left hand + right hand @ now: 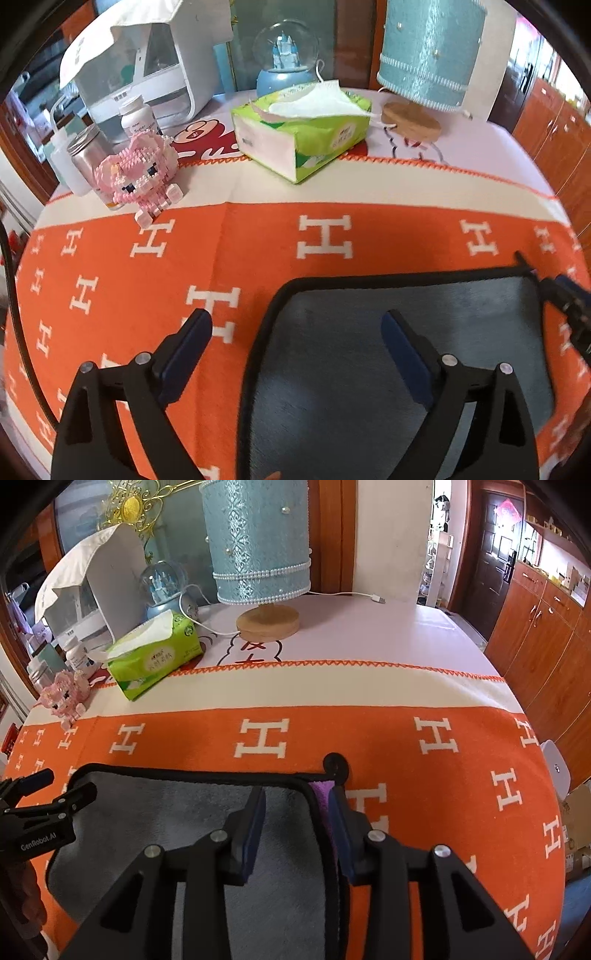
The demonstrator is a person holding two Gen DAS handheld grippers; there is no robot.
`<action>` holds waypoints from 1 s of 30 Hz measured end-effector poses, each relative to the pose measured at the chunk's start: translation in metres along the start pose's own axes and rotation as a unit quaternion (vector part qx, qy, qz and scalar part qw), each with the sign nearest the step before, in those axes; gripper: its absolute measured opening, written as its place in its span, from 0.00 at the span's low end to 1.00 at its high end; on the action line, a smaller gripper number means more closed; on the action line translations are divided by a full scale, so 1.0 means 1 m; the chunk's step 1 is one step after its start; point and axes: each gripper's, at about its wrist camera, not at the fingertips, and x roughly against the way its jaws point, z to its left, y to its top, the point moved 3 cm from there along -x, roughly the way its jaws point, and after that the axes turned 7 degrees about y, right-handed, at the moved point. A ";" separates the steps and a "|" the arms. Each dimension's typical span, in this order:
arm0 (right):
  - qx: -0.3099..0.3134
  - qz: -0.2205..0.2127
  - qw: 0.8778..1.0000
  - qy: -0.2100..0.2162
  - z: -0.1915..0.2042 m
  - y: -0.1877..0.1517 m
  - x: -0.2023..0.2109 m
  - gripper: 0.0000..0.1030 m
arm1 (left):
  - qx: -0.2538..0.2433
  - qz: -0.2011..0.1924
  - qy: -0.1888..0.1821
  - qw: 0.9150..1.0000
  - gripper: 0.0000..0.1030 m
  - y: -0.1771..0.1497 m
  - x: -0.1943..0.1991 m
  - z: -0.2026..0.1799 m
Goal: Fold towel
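Towel: the grey towel [399, 354] lies flat on the orange blanket [258, 236], on the near part of the table. It looks spread out so both far corners can be reached.
Towel make: soft short-pile grey cloth, rounded corners, a narrow black bound edge. A black hanging loop [335, 765] sticks out at its far right corner, and a strip of purple [320, 794] shows at that edge, perhaps an underside or label; I cannot tell which.
Left gripper: the left gripper [295, 332] hovers over the towel's far left corner, jaws wide apart and gripping nothing. One finger is over the blanket, the other over the towel, so the corner sits between them, probably lined up for a pinch.
Right gripper: the right gripper [297, 801] straddles the towel's right edge near the loop, jaws parted and not clamped on the cloth.
Stage: judged from the flat towel, folding has not begun.
Blanket: under the towel, woven orange with white H letters, a cream band and orange zigzag stitching beyond the towel.
Beyond the towel: a green soft-pack tissue box [301, 125], a pink brick-built figure [138, 177] to the far left, and a lamp [264, 554] with teal fabric shade and round wooden base.
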 end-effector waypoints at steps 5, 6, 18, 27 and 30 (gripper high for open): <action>-0.006 -0.010 1.000 0.014 0.008 -0.004 0.025 0.34 | 0.013 -0.023 -0.002 1.000 0.97 -0.003 0.033 0.001; -0.008 -0.013 1.000 0.017 0.010 -0.005 0.030 0.34 | 0.014 -0.029 -0.002 0.999 0.97 -0.005 0.041 0.002; -0.011 -0.040 0.999 0.032 0.033 -0.031 0.098 0.41 | 0.043 -0.058 -0.041 0.997 0.99 -0.033 0.120 0.012; -0.006 -0.052 0.998 0.041 0.048 -0.059 0.143 0.44 | 0.047 -0.065 -0.049 0.996 0.99 -0.063 0.163 0.017; -0.005 -0.055 0.998 0.040 0.053 -0.069 0.157 0.50 | 0.047 -0.071 -0.042 0.995 0.99 -0.075 0.179 0.023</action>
